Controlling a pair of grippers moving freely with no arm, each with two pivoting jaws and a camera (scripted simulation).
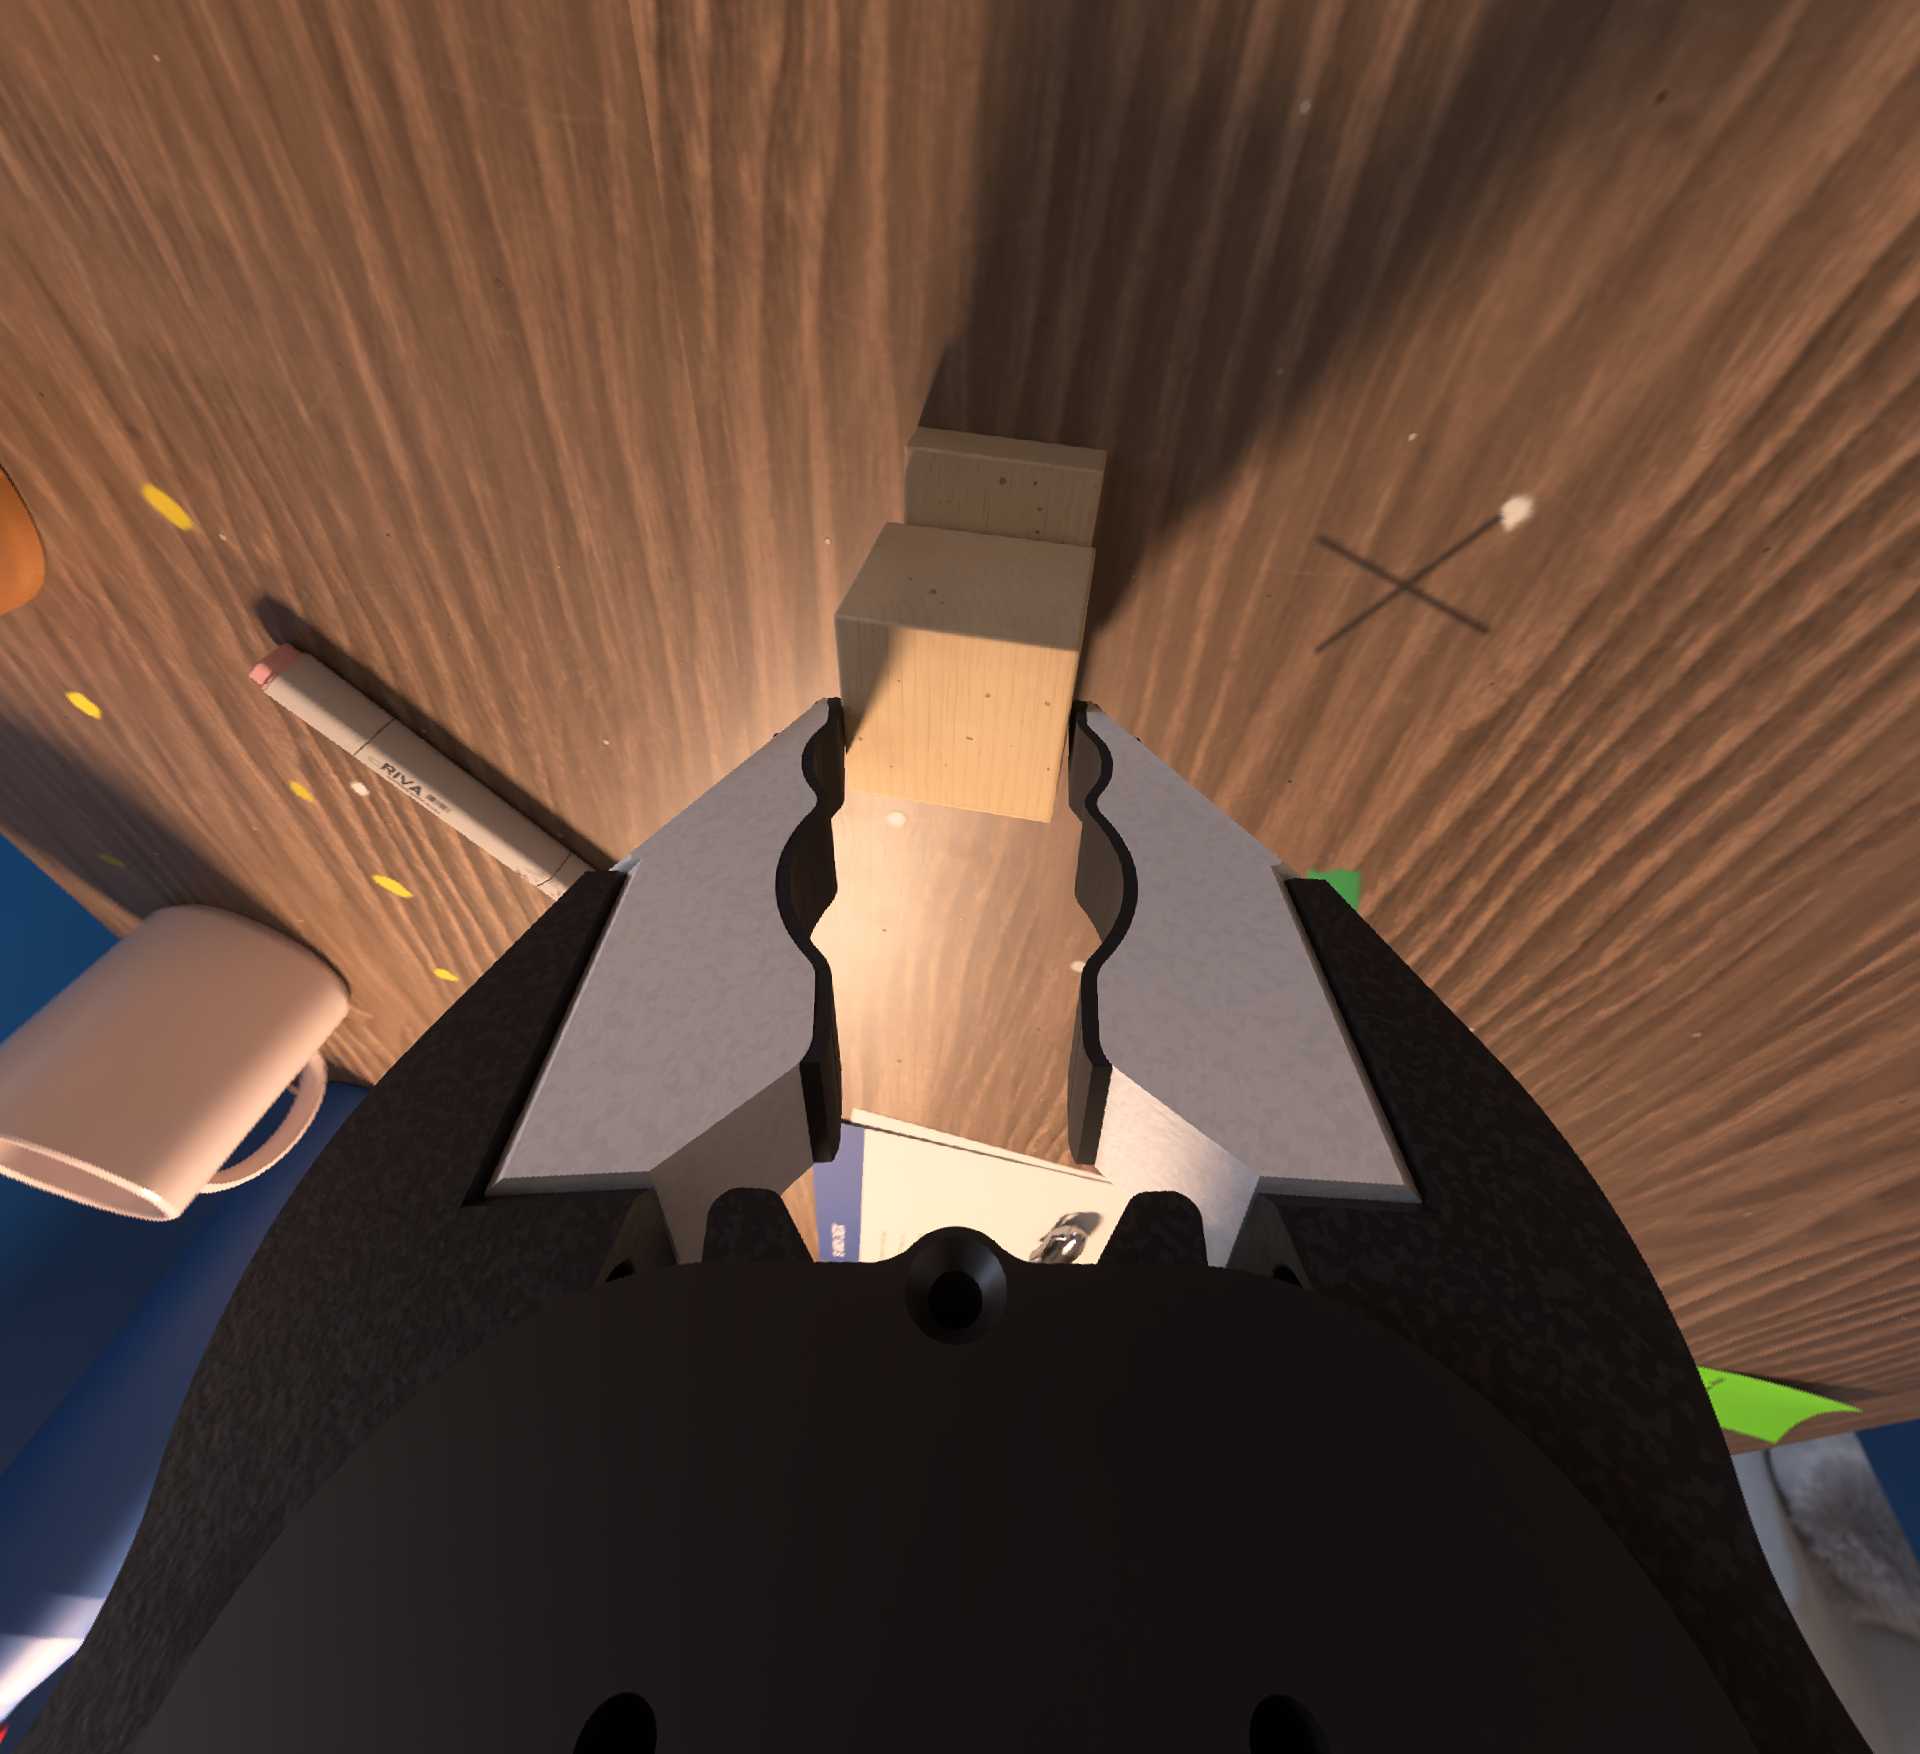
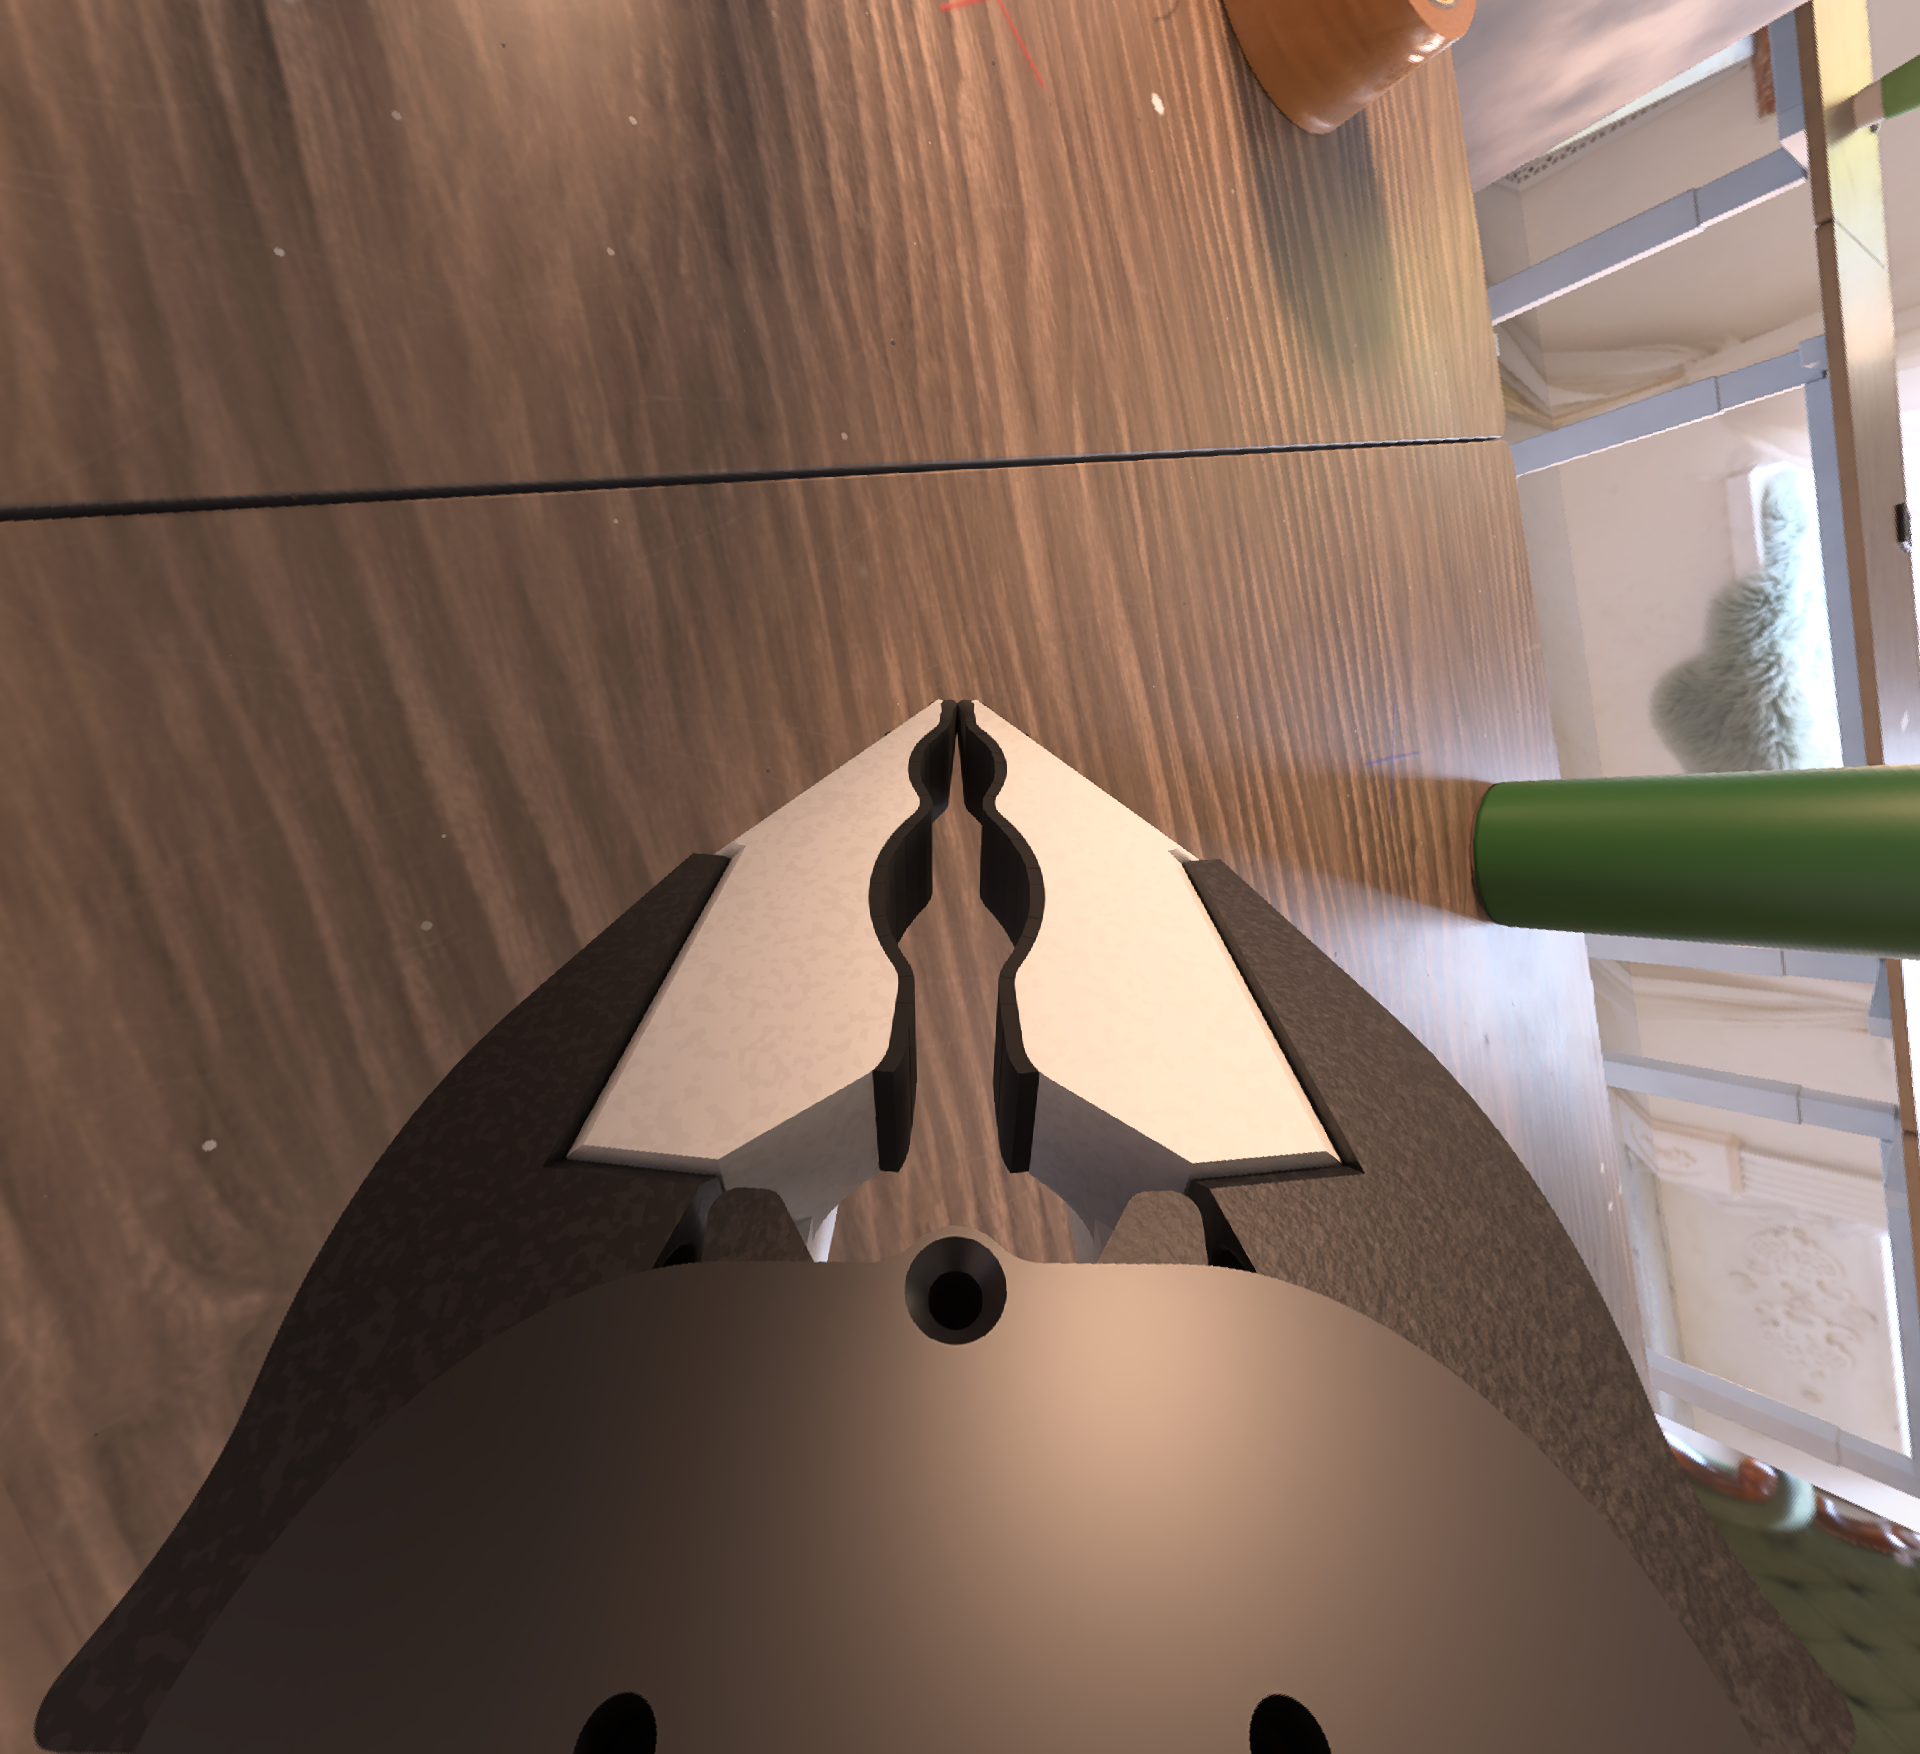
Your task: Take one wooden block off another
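- Left wrist view: tabletop (image 1: 1351,198) lies bare beyond the stack, giving room to lift away.
- Left gripper (image 1: 954,717), jaws spread, flanks the upper wooden block (image 1: 961,665); the lower block (image 1: 1003,489) sits behind.
- Closing off-centre could drag both blocks.
- Marker (image 1: 416,769) and mug (image 1: 156,1060) crowd the left.
- Right gripper (image 2: 954,709), jaws clenched empty, idles.

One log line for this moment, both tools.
left tool: open, tips flanking upper wooden block | lower block: beyond it | right tool: shut, empty, over table
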